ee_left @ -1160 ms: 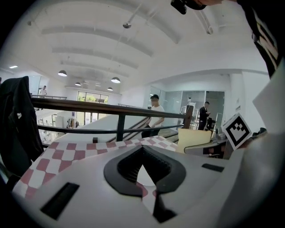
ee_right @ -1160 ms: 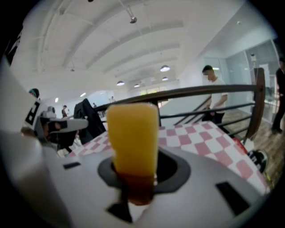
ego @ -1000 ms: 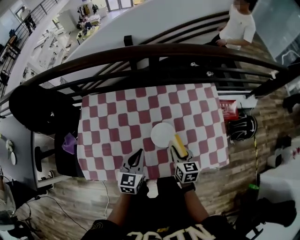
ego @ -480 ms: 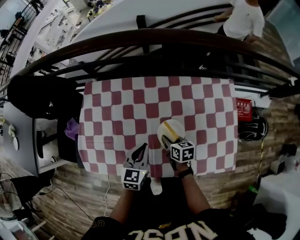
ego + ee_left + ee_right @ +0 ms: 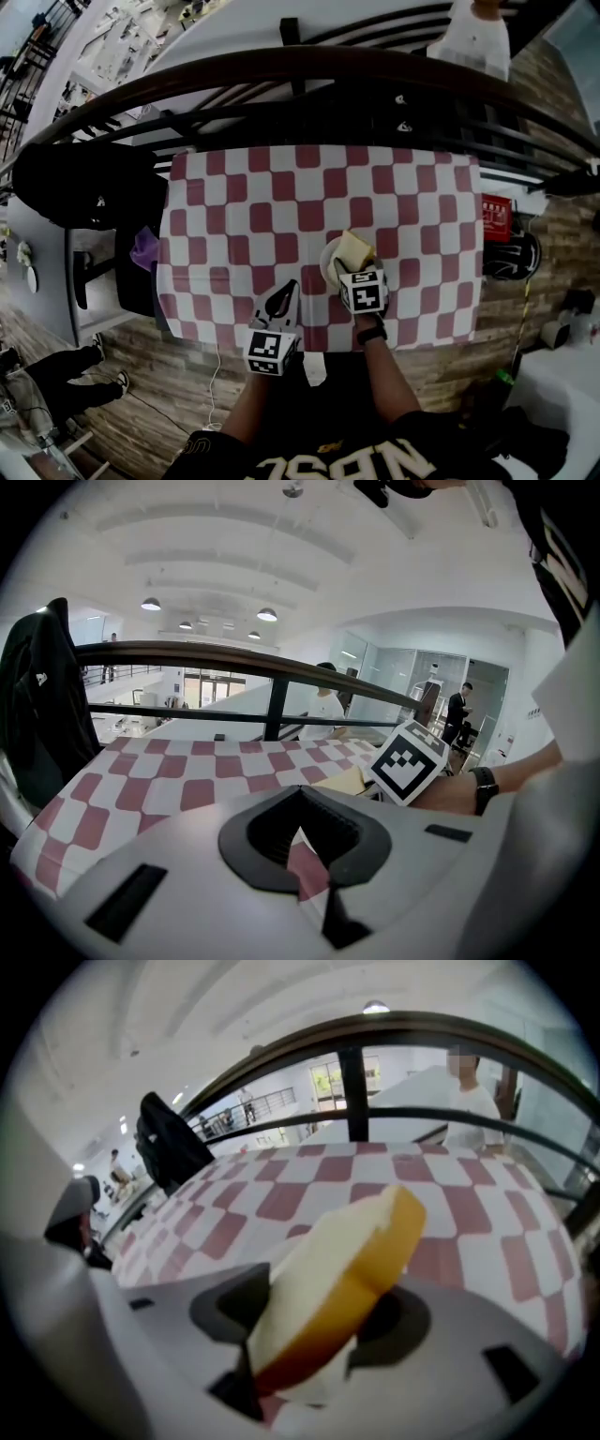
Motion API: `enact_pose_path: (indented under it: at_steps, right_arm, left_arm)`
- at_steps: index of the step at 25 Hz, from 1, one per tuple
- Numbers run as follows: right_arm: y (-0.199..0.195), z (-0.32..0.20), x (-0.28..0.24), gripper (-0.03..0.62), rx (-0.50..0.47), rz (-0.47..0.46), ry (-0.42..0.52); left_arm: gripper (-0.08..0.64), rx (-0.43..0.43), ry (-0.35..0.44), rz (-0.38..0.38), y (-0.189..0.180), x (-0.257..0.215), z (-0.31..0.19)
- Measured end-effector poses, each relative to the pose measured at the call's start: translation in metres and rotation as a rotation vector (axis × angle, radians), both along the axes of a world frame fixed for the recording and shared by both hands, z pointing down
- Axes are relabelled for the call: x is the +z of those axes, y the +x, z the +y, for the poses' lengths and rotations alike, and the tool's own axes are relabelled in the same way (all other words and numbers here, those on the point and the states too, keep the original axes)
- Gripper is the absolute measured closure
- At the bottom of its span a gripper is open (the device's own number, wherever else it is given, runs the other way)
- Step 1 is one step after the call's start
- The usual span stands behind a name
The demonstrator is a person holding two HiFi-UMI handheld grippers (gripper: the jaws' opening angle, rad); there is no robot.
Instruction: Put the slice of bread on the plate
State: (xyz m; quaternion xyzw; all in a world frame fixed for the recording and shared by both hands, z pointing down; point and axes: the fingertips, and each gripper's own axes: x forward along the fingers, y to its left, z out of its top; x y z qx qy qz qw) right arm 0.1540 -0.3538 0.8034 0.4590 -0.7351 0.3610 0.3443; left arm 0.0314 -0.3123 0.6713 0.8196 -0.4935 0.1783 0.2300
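The right gripper point(image 5: 351, 270) has just been opening its 2 jaws. The slice of bread point(image 5: 330, 1283) leans tilted and loose between them, over the white plate point(image 5: 326, 267). The plate sits by the near edge of the checked table point(image 5: 234, 216), right of middle. The left gripper point(image 5: 279, 306), jaws together and empty, hovers at that same edge.

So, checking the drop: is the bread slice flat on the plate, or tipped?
Tipped. The bread slice leans sideways between the right gripper's jaws, which have just been opening, over the plate.
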Motion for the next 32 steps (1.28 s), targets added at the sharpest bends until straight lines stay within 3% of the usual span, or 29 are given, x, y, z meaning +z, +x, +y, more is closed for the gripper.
enact_pose_path:
  at_steps: [5, 13, 18, 23, 25, 27, 32]
  right_arm:
    - [0.021, -0.004, 0.001, 0.195, 0.046, 0.146, 0.035]
    - [0.051, 0.004, -0.001, 0.132, 0.211, 0.092, -0.004]
    - [0.063, 0.004, -0.059, 0.133, 0.254, 0.087, 0.136]
    - [0.032, 0.014, -0.159, 0.141, 0.188, -0.020, 0.368]
    - [0.018, 0.021, -0.198, 0.199, 0.165, -0.037, 0.467]
    - [0.006, 0.030, -0.234, 0.366, 0.156, -0.048, 0.557]
    - [-0.016, 0.048, -0.301, 0.541, 0.144, -0.093, 0.754]
  left_arm:
    - [0.541, 0.024, -0.003, 0.007, 0.002, -0.002, 0.001]
    - [0.541, 0.065, 0.032, 0.019, -0.005, -0.021, 0.000]
    - [0.541, 0.083, 0.105, 0.053, -0.008, -0.049, -0.012]
    - [0.541, 0.113, 0.197, 0.099, 0.002, -0.094, -0.017]
    - [0.541, 0.135, 0.248, 0.112, 0.008, -0.115, -0.018]
    - [0.541, 0.154, 0.292, 0.123, 0.011, -0.133, -0.017]
    - [0.541, 0.157, 0.373, 0.152, 0.010, -0.173, -0.015]
